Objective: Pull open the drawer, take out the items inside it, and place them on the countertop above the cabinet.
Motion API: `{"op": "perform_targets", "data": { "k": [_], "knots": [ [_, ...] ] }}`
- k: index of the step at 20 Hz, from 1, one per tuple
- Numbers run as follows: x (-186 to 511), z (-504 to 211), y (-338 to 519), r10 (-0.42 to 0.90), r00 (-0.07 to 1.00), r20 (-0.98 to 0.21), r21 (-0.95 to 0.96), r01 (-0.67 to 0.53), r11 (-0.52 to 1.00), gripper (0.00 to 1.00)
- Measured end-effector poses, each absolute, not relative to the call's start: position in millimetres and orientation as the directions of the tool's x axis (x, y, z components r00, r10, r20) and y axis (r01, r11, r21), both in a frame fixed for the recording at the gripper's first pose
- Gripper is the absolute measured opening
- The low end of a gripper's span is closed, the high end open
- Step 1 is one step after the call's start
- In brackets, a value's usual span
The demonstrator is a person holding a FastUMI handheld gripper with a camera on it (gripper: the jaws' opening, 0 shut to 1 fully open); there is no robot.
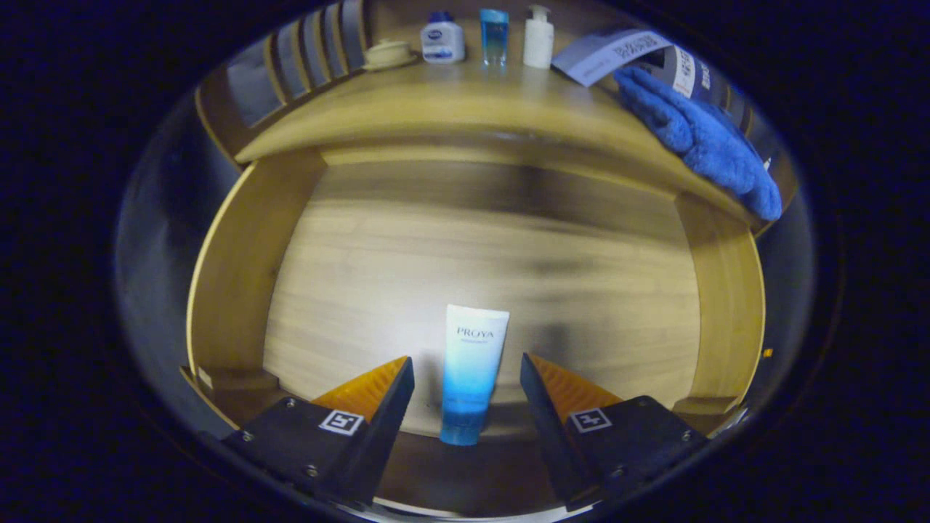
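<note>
- A white-and-blue tube (471,374) lies on the wooden floor of the open drawer (240,290), near the drawer's front edge, cap end pointing toward the camera
- The hand-held gripper (467,381) is wide open, its fingers either side of the tube with a gap on each side, touching nothing
- Beyond the drawer, the table (436,109) carries a squat white-and-blue bottle (442,40), a clear blue bottle (494,35) and a white pump bottle (538,36) in a row along its far edge
- A small round dish (387,54) sits just beside the squat bottle
- A blue towel (697,138) lies along the table's right edge, a printed sheet (607,54) beside it
</note>
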State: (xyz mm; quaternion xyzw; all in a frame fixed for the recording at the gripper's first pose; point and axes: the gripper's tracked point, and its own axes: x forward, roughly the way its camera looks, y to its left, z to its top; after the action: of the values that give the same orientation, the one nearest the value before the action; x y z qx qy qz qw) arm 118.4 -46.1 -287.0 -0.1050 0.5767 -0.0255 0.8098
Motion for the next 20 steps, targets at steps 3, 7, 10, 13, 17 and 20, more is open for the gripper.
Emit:
{"op": "perform_targets", "data": {
  "k": [3, 7, 10, 13, 17, 20],
  "knots": [
    [117.3, -309.8, -40.3, -0.137, 0.318, -0.938, -0.16, -0.046, 0.986, 0.7],
    [149.4, -288.3, -36.0, -0.095, 0.568, -0.818, -0.139, -0.035, 0.99, 0.36],
    [159.5, -266.8, -37.6, -0.037, 0.709, -0.704, -0.094, -0.041, 0.995, 0.36],
    [165.2, -244.3, -33.3, 0.019, 0.804, -0.594, -0.062, -0.069, 0.996, 0.36],
    [170.1, -194.8, -32.4, 0.024, 0.912, -0.408, -0.048, -0.048, 0.998, 0.36],
    [183.5, -147.6, -33.7, 0.027, 0.962, -0.272, -0.038, -0.039, 0.999, 0.36]
  ]
}}
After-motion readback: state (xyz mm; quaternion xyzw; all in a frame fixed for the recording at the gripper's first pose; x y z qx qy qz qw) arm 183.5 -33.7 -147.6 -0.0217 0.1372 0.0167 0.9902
